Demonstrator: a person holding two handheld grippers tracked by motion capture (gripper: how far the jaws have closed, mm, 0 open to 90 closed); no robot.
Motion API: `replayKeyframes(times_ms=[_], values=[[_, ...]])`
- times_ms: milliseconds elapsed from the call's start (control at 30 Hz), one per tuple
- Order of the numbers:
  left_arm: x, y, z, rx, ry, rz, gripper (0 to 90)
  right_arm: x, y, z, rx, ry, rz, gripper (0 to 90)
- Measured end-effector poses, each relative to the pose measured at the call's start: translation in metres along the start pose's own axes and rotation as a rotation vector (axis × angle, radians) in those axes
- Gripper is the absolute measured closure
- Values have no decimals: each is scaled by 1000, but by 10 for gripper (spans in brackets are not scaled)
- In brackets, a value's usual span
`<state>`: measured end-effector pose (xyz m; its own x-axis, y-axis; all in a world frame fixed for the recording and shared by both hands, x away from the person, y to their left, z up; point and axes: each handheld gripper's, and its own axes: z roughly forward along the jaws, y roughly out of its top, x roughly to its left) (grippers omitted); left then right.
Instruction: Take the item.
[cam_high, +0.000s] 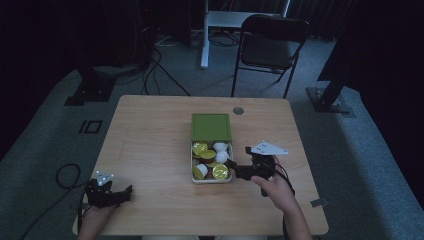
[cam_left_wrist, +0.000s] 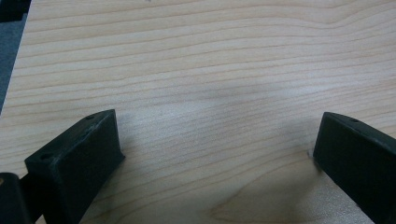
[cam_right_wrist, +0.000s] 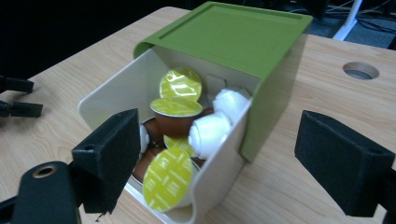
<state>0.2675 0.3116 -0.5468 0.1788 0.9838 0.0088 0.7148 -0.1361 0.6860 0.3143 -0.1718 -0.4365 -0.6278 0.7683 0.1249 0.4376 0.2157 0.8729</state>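
Note:
A green box (cam_high: 211, 126) sits mid-table with its white drawer (cam_high: 192, 172) pulled out toward me. The drawer holds several coffee capsules, some with yellow lids (cam_high: 220, 171) and some white (cam_high: 221, 156). My right gripper (cam_high: 240, 162) is open at the drawer's front right corner. In the right gripper view the open right gripper (cam_right_wrist: 219, 140) straddles that corner of the drawer (cam_right_wrist: 121, 88) below the green cover (cam_right_wrist: 233, 32); a yellow-lidded capsule (cam_right_wrist: 168, 179) leans near its left jaw. My left gripper (cam_high: 125, 195) rests open at the table's front left, over bare wood (cam_left_wrist: 217, 130).
A cable hole (cam_high: 238, 110) lies in the table behind the box. A black folding chair (cam_high: 272, 45) and a white desk leg (cam_high: 205, 35) stand beyond the table. Cables (cam_high: 67, 175) trail on the grey floor at the left.

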Motion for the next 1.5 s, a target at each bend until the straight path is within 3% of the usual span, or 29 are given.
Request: replayKeyframes(times_ms=[633,1000,1300,1400,1500], values=[[0,0,0,-1,0,-2,10,27,7,22,9,74,-38,149],[0,0,0,0,0,0,9,44,-3,40,40,119,-41,149],[0,0,0,-1,0,0,9,53,-12,54,63,141,-35,149],[0,0,0,-1,0,0,10,57,-15,58,61,115,-57,149],[0,0,0,-1,0,0,10,61,-17,62,67,120,-57,149]])
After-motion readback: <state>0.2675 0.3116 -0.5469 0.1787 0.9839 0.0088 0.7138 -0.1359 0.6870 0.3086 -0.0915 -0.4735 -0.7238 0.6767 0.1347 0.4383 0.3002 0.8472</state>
